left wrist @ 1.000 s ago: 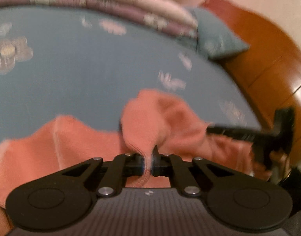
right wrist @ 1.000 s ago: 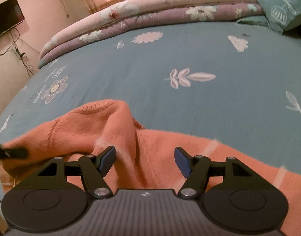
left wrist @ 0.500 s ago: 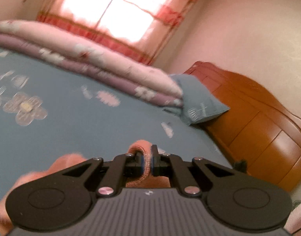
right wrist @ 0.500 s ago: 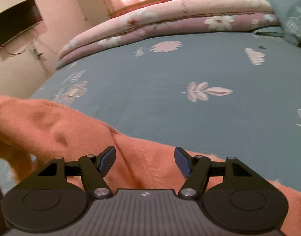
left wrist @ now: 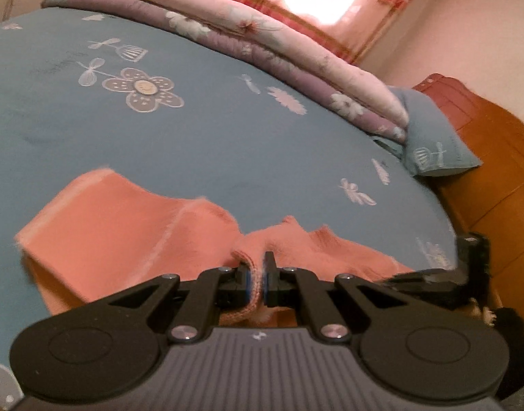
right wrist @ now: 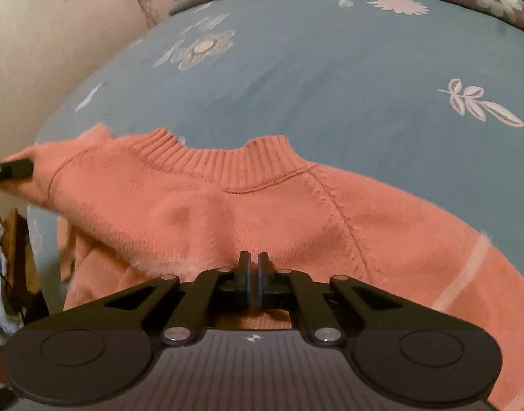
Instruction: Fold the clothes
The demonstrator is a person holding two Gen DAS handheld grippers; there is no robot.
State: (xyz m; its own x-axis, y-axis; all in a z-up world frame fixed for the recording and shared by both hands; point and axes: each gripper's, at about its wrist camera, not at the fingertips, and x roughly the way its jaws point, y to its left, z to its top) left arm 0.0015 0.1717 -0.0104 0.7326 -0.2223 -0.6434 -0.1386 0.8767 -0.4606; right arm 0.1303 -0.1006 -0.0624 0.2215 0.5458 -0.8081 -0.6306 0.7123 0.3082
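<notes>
Left claw (left wrist: 257, 279) pinches a ribbed edge of the coral-orange knitted sweater (right wrist: 262, 212), its jaws closed on the fabric, while the right claw (right wrist: 252, 279) sits with its jaws nearly together at the sweater's body; whether knit is caught between them cannot be told. The garment lies spread, collar (right wrist: 227, 161) facing away, across the near edge of the blue flower-printed bed sheet (left wrist: 227, 130), one part drooping over the side. A risk from here, judging by the thin pinch: the loose knit could slip out or stretch if pulled hard, and the overhanging portion could drag the sweater off the bed.
</notes>
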